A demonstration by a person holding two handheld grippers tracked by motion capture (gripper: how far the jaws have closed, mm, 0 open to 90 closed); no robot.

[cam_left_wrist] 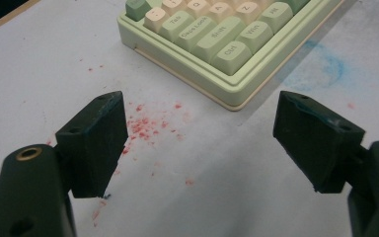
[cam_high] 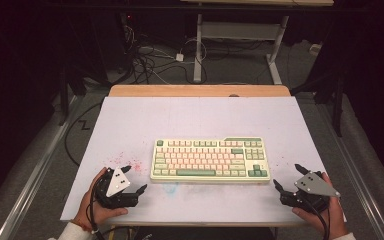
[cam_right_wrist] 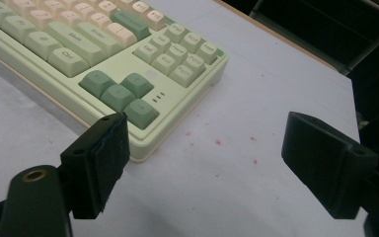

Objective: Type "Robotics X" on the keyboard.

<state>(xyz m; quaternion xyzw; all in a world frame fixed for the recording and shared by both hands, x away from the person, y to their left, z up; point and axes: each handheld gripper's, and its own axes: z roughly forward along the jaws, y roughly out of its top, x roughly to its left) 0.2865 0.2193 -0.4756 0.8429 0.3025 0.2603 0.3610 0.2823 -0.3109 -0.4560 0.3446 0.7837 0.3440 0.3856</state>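
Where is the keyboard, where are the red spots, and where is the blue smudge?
keyboard (cam_high: 210,160): high view, on the middle keys.
red spots (cam_left_wrist: 148,126): left gripper view, on the thickest patch of specks.
blue smudge (cam_left_wrist: 333,66): left gripper view, on the curved blue mark beside the keyboard's corner.

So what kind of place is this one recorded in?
Most likely a lab or workshop set up for recording. A white table stained red and blue holds just one keyboard, dark curtains close in the sides, and loose cables trail over the floor past another table's metal legs.
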